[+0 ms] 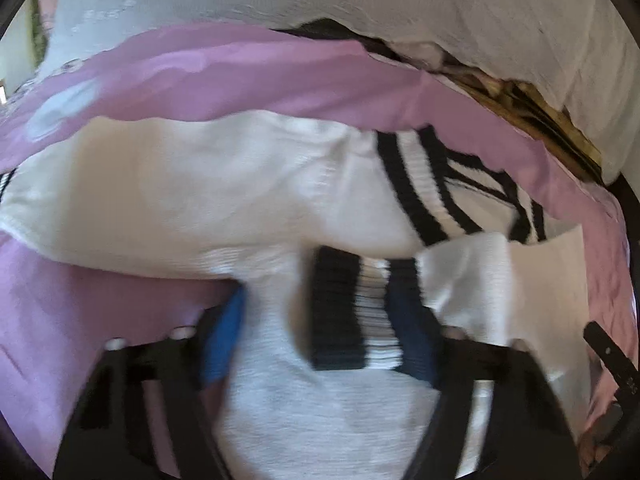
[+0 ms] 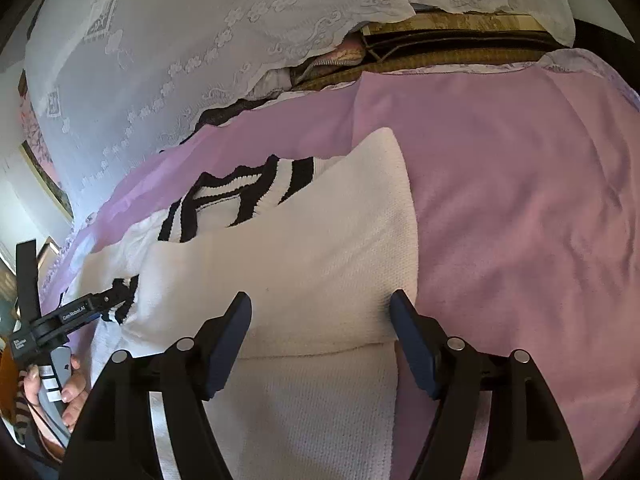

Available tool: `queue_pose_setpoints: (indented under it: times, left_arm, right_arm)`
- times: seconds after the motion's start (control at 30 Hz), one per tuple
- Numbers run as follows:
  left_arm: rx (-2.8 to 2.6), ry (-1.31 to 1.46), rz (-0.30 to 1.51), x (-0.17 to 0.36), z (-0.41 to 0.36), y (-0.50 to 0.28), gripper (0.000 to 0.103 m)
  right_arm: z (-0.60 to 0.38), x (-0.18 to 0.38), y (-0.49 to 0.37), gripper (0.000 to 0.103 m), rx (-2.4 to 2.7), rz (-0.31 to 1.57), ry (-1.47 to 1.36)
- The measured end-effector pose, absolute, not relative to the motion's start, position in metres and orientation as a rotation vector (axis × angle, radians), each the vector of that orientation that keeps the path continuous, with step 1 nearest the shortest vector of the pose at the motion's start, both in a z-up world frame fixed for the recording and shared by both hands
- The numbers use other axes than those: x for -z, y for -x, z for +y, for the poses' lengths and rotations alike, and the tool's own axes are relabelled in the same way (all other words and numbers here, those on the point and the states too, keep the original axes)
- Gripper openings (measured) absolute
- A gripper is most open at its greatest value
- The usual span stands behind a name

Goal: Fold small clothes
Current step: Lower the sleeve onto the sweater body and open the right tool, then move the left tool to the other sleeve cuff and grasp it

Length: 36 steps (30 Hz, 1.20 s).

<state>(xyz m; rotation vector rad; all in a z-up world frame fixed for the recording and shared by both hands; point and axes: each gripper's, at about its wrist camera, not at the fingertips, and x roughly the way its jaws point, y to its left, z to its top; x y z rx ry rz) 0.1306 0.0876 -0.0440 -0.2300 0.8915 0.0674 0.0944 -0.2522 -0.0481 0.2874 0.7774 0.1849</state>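
A white knit sweater (image 2: 320, 248) with black striped trim (image 2: 248, 188) lies on a pink sheet (image 2: 520, 220). My right gripper (image 2: 320, 320) is open, its blue-padded fingers (image 2: 228, 344) straddling the folded right side of the sweater from above. In the left wrist view, my left gripper (image 1: 320, 320) has a white sleeve with a black-striped cuff (image 1: 352, 308) lying between its fingers (image 1: 224, 336); the view is blurred and I cannot tell whether the jaws are closed on it. The left gripper also shows in the right wrist view (image 2: 100, 304), at the sweater's left edge near a striped cuff.
White lace cloth (image 2: 180, 60) covers the back. A brown patterned surface (image 2: 440, 52) shows under it at the far edge. The pink sheet extends wide to the right. The person's hand (image 2: 60, 384) holds the left gripper's handle at lower left.
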Motion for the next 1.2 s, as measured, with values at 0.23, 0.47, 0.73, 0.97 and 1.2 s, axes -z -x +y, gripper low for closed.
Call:
queue_pose_setpoints:
  times: [0.23, 0.47, 0.73, 0.97, 1.2]
  left_arm:
    - [-0.164, 0.176, 0.872, 0.045, 0.102, -0.120, 0.019]
    - [-0.105, 0.261, 0.829, 0.034, 0.122, -0.098, 0.053]
    - [-0.162, 0.189, 0.848, 0.046, 0.150, -0.070, 0.085]
    - [-0.126, 0.291, 0.871, 0.047, 0.170, -0.077, 0.090]
    - [-0.019, 0.606, 0.828, 0.043, 0.234, -0.074, 0.091]
  right_arm:
    - [-0.250, 0.044, -0.094, 0.072, -0.153, 0.778, -0.270]
    - [-0.191, 0.000, -0.102, 0.069, -0.250, 0.714, -0.197]
    - [-0.057, 0.049, -0.169, 0.067, -0.226, 0.869, 0.175]
    - [-0.095, 0.027, -0.154, 0.066, -0.229, 0.764, 0.017]
    - [-0.119, 0.048, -0.154, 0.089, -0.223, 0.858, -0.001]
